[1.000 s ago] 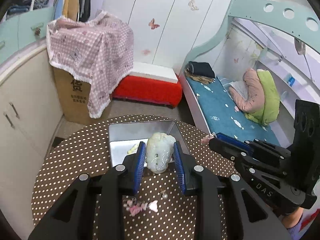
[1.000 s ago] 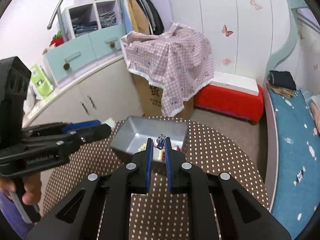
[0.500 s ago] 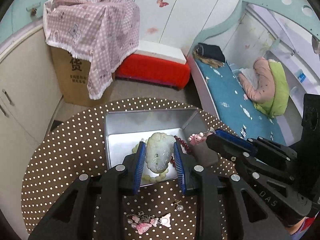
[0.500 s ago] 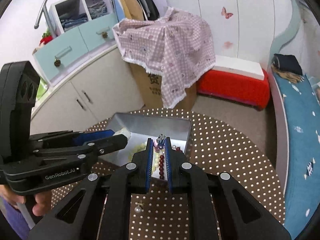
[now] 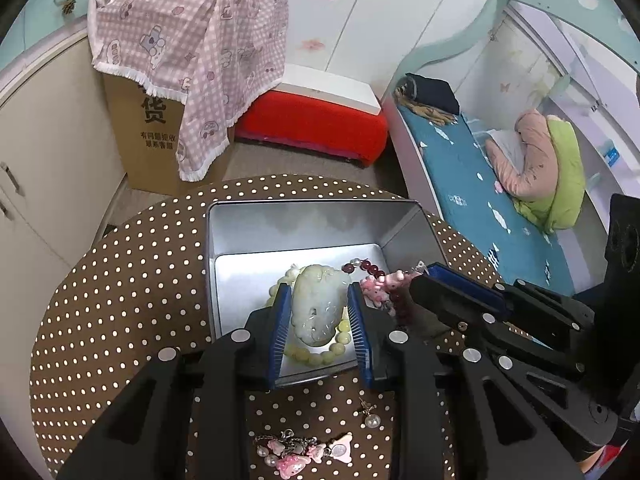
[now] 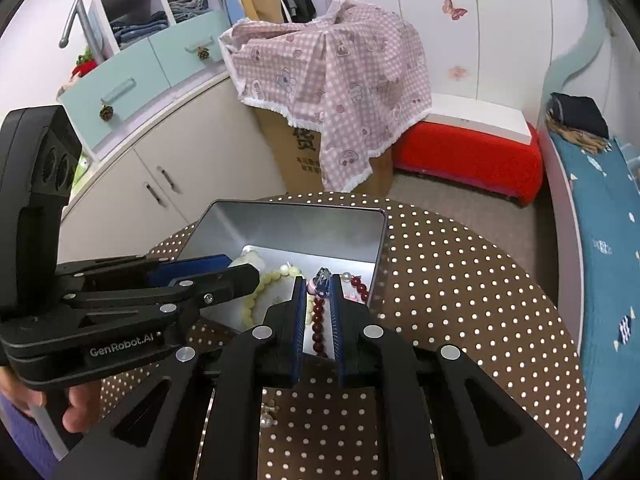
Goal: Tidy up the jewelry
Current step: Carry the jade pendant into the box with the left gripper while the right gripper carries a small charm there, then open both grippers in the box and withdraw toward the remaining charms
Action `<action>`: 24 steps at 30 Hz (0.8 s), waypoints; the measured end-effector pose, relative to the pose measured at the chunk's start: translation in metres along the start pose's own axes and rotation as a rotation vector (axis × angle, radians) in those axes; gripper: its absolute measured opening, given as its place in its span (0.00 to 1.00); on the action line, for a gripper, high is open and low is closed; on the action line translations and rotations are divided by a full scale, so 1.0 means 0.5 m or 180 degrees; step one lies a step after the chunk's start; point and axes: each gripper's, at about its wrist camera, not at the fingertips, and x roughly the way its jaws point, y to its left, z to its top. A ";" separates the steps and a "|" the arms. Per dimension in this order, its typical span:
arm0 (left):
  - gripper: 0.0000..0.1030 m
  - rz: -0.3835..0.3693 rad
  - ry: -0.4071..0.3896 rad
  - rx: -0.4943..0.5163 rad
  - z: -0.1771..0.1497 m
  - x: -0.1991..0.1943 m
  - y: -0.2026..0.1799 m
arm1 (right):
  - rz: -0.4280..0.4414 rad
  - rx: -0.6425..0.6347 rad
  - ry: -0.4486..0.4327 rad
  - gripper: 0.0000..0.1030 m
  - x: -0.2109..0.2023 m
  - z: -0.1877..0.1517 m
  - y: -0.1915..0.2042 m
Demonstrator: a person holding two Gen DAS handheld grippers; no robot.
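At the bottom centre of the left wrist view, a pink charm bracelet and a pearl earring lie on the brown polka-dot tablecloth, just in front of the metal tin. Above them, at frame centre, the left gripper is clamped on a pale carved jade pendant, held upright between its blue pads over the near part of the open metal tin. Under the pendant, a yellow-green bead bracelet rests on the tin floor. Right of centre, the right gripper reaches in over the tin's right side with a pink charm piece at its tips; in the right wrist view, the right gripper is closed on this small piece, whose clasp shows between the fingertips. Directly below it in that view, a dark red bead bracelet lies inside the tin. Beyond the table, toward the upper frame, stand a cardboard box draped with pink checked cloth and a red bench.
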 end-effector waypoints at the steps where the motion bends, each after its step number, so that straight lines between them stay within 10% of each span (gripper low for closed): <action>1: 0.27 0.0004 0.0008 0.0009 0.000 0.002 0.001 | -0.0001 -0.0001 0.0007 0.12 0.002 0.000 0.001; 21: 0.27 -0.0042 -0.0144 -0.0001 -0.013 -0.050 -0.012 | -0.0059 0.0007 -0.0086 0.14 -0.030 -0.003 0.014; 24: 0.47 -0.0017 -0.0222 -0.0022 -0.017 -0.069 -0.013 | -0.0081 0.0001 -0.0118 0.17 -0.046 -0.005 0.017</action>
